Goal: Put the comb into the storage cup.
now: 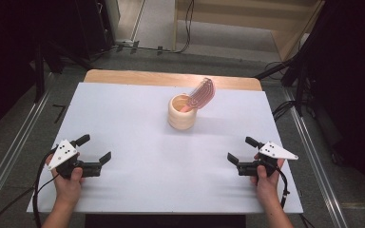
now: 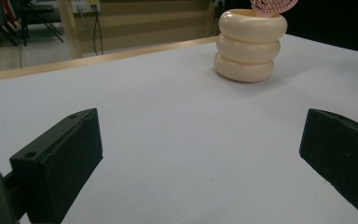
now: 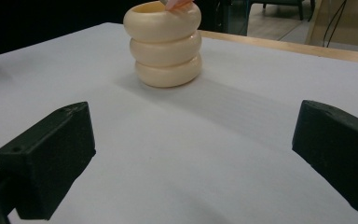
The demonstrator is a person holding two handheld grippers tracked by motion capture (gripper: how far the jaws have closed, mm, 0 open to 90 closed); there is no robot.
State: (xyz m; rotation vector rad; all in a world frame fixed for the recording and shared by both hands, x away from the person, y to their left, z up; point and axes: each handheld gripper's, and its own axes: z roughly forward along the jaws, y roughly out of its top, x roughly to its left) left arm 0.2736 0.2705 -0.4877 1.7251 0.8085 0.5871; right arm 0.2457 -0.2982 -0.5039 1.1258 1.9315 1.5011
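Observation:
A cream ribbed holder (image 1: 182,113) made of three stacked rings stands upright near the table's far middle. A pink ridged utensil (image 1: 202,93) leans out of it toward the right. The holder (image 2: 249,45) sits far ahead in the left gripper view, with the pink utensil (image 2: 272,5) at its rim. In the right gripper view the holder (image 3: 167,44) is ahead and left of centre. My left gripper (image 1: 95,148) rests open at the near left. My right gripper (image 1: 243,149) rests open at the near right. Both have nothing between their jaws.
A white sheet (image 1: 138,142) covers the table, with a wooden strip (image 1: 171,79) showing along the far edge. Metal rails (image 1: 9,156) run down both sides. Cables lie on the floor beyond the far edge.

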